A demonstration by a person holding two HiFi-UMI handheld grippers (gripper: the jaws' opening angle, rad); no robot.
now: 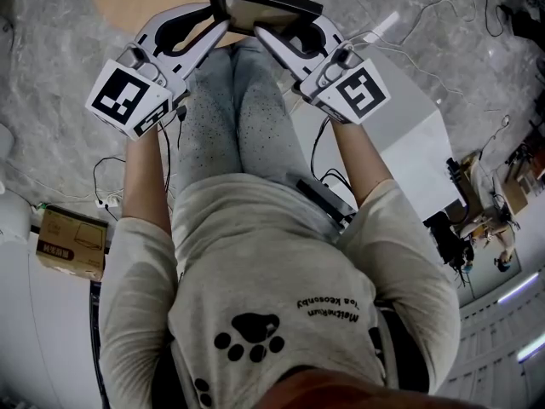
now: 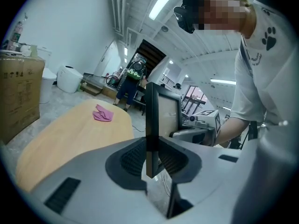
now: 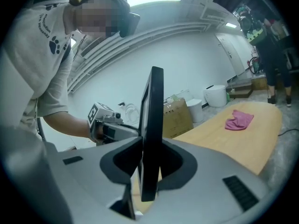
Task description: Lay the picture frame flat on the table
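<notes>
Pinched edge-on between the fingers (image 2: pixel 132 157) of your left gripper (image 2: pixel 150 164), the picture frame (image 2: pixel 152 115) hangs in the air. Your right gripper (image 3: pixel 148 171) clamps the opposite rim the same way. Both pairs of pads are closed to the rim's thickness, with nothing else between them.

Judgement: stiff and light, with a smooth dark rim that could slide and probably a breakable glazed face. Hold it by the rims, off the face.

Table (image 2: pixel 70 134) lies beyond and below the fingertips, and the frame is not touching it. Pink cloth (image 2: pixel 103 113) lies well past them.
</notes>
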